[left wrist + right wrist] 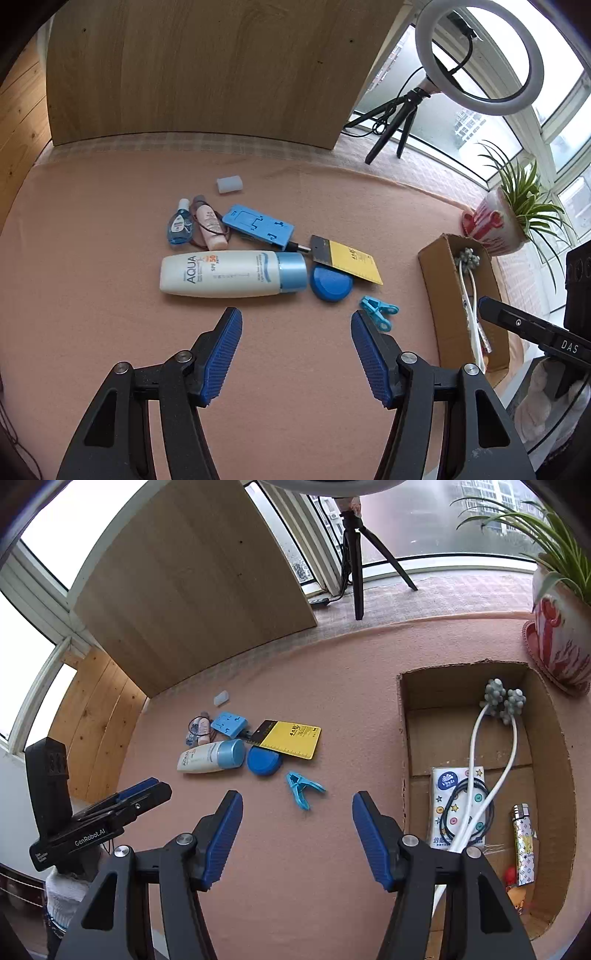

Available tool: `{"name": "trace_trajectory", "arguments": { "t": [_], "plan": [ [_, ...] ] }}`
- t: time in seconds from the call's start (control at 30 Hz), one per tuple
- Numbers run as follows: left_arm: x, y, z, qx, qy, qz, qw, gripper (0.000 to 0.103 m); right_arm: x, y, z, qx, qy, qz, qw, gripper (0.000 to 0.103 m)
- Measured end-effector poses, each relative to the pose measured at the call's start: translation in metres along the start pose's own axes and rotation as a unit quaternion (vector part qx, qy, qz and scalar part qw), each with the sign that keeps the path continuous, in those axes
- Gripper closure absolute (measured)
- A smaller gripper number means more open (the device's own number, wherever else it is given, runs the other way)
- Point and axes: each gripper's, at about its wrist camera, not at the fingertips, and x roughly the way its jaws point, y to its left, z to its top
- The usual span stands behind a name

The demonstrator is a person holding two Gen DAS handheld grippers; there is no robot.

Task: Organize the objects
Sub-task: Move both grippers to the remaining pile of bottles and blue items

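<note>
Loose items lie on a pink cloth: a white AQUA sunscreen bottle (232,273) (210,758), a blue round lid (331,285) (264,761), a yellow card (349,263) (290,739), a blue phone stand (258,225) (229,723), two small bottles (195,227) and a light-blue clip (378,310) (303,788). My left gripper (296,323) hovers open just before the sunscreen bottle, holding nothing. My right gripper (297,805) is open and empty, between the clip and the cardboard box (554,746) (432,280).
The box holds a white massager (495,738), a tissue pack (448,797), a black hair tie and a lighter (524,842). A potted plant (561,642) (498,225) stands behind it. A wooden board (207,70), ring light tripod (399,122) and small white cap (229,184) are at the back.
</note>
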Motion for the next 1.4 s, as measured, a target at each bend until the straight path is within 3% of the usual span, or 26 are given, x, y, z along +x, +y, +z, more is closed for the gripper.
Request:
{"name": "trace_trajectory", "arguments": {
  "t": [0.4,0.7,0.93,1.0,1.13,1.23,1.4],
  "plan": [
    [0.051,0.092,0.08,-0.071,0.042,-0.001,0.9966,0.038,0.087,0.032,0.063,0.028,0.065,0.031,0.997,0.045],
    [0.104,0.112,0.109,-0.106,0.052,-0.013,0.9929,0.038,0.161,0.053,0.097,0.043,0.112,0.04,0.992,0.045],
    [0.13,0.103,0.118,-0.079,0.062,0.009,0.9949,0.039,0.206,0.065,0.103,0.035,0.133,0.028,0.99,0.045],
    [0.135,0.098,0.116,-0.067,0.065,0.015,0.9955,0.044,0.214,0.07,0.101,0.029,0.137,0.026,0.99,0.045],
    [0.139,0.089,0.112,-0.036,0.064,0.041,0.9964,0.067,0.222,0.083,0.095,-0.005,0.138,0.005,0.99,0.045],
    [0.139,0.088,0.109,-0.037,0.06,0.035,0.9969,0.07,0.223,0.093,0.092,-0.045,0.135,-0.017,0.99,0.045],
    [0.133,0.084,0.093,-0.027,0.057,0.028,0.9976,0.07,0.219,0.104,0.075,-0.11,0.131,-0.039,0.985,0.06]
  ]
}}
